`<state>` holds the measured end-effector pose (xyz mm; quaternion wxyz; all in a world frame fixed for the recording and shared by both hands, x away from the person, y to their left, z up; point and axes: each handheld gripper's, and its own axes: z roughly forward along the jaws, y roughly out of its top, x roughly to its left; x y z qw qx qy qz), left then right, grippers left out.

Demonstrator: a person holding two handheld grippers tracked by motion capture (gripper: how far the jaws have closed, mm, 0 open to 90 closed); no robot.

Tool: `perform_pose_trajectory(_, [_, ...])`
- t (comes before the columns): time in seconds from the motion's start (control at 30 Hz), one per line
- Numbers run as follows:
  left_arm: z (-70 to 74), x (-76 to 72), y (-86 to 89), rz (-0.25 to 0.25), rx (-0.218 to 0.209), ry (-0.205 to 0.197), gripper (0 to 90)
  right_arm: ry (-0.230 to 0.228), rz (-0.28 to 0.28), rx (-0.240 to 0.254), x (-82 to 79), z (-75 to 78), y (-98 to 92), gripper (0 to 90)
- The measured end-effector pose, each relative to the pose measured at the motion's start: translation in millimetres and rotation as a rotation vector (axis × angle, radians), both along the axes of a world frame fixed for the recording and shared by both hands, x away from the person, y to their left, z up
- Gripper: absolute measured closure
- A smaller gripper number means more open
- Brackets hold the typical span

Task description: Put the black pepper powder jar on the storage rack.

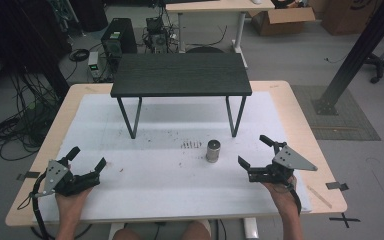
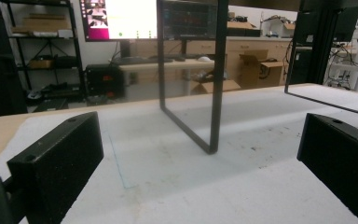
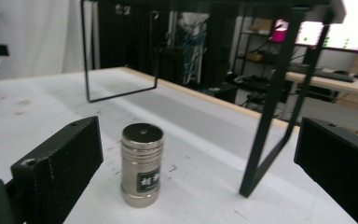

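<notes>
A small silver metal cylinder (image 1: 213,150) stands upright on the white mat, just in front of the black stand's right leg. In the right gripper view the cylinder (image 3: 141,164) has a dark label and sits ahead of the jaws, nearer the left one. My right gripper (image 1: 255,151) is open, to the right of the cylinder and apart from it. Near the table's front left my left gripper (image 1: 87,159) is open with nothing between its jaws. Its jaws face the stand's left leg (image 2: 213,79).
A low black stand (image 1: 181,74) with thin metal legs stands at the back of the white mat (image 1: 165,190). Small dark specks (image 1: 190,145) lie on the mat left of the cylinder. Tape marks lie at the table's edges. Cables and computer gear crowd the floor beyond.
</notes>
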<state>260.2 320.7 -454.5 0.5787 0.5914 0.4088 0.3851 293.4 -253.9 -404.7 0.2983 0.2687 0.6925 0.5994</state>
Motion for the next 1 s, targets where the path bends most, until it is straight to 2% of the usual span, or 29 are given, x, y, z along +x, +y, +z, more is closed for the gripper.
perform_pose_trajectory(0.03, [0.0, 0.0, 0.0, 0.0, 0.0, 0.0, 0.6, 0.0, 0.0, 0.0, 0.0, 0.0, 0.0, 0.8])
perform_pose_trajectory(0.07, [-0.1, 0.0, -0.1, 0.0, -0.001, -0.001, 0.6, 0.019, 0.036, -0.015, 2.8, 0.6, 4.8, 1.0])
perform_pose_trajectory(0.2, [-0.1, -0.3, 0.0, 0.0, -0.002, -0.002, 0.6, 0.041, 0.083, -0.031, 8.0, -0.1, 13.1, 1.2])
perform_pose_trajectory(0.4, [-0.2, -0.5, 0.1, 0.0, -0.003, -0.005, 0.6, 0.079, 0.131, -0.06, 19.6, -4.0, 30.4, 1.3])
perform_pose_trajectory(0.63, [-0.2, -0.6, 0.1, -0.001, -0.003, -0.005, 0.6, 0.123, 0.151, -0.11, 32.3, -8.6, 47.2, 1.4])
perform_pose_trajectory(0.87, [-0.3, -0.7, 0.1, -0.001, -0.003, -0.007, 0.6, 0.155, 0.162, -0.122, 40.8, -12.7, 59.4, 1.5])
perform_pose_trajectory(1.0, [-0.3, -0.9, 0.1, -0.001, -0.003, -0.009, 0.6, 0.195, 0.174, -0.149, 48.8, -19.3, 69.6, 2.6])
